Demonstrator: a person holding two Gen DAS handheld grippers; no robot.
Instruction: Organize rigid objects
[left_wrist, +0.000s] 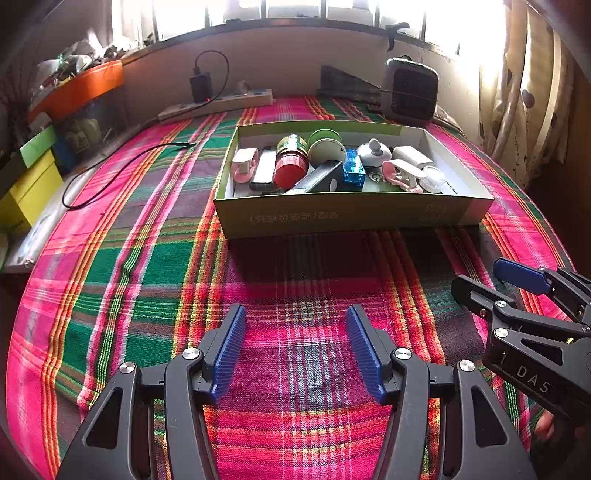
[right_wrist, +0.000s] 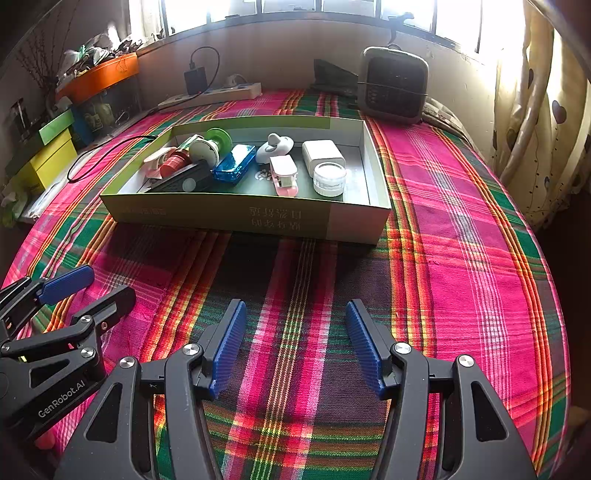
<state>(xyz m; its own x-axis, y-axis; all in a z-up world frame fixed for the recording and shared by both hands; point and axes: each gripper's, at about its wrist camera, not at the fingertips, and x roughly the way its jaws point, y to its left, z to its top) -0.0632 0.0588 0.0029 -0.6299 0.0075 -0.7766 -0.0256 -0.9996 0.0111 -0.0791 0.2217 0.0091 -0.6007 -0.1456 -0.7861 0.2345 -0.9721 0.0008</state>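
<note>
1. So the cardboard box (right_wrist: 236, 218) sits straight ahead of both claws on the plaid cloth (right_wrist: 461, 295), long side running left-right across the view. All the rigid stuff is already inside it: blue clear case (right_wrist: 234, 162), white jar (right_wrist: 330, 179), pink clip (right_wrist: 283, 175), red-lidded can (left_wrist: 291, 170), white charger block (right_wrist: 322, 153).
2. From the right gripper (right_wrist: 295, 343) the box lies forward and a bit left; from the left gripper (left_wrist: 295, 350) it's forward and a bit right. Neither is touching it, both hang over bare cloth well short of the near wall.
3. My guess is the right one's closer to the jar end, the left one to the can end.
4. Both claws are spread wide and hold nothing.
</note>
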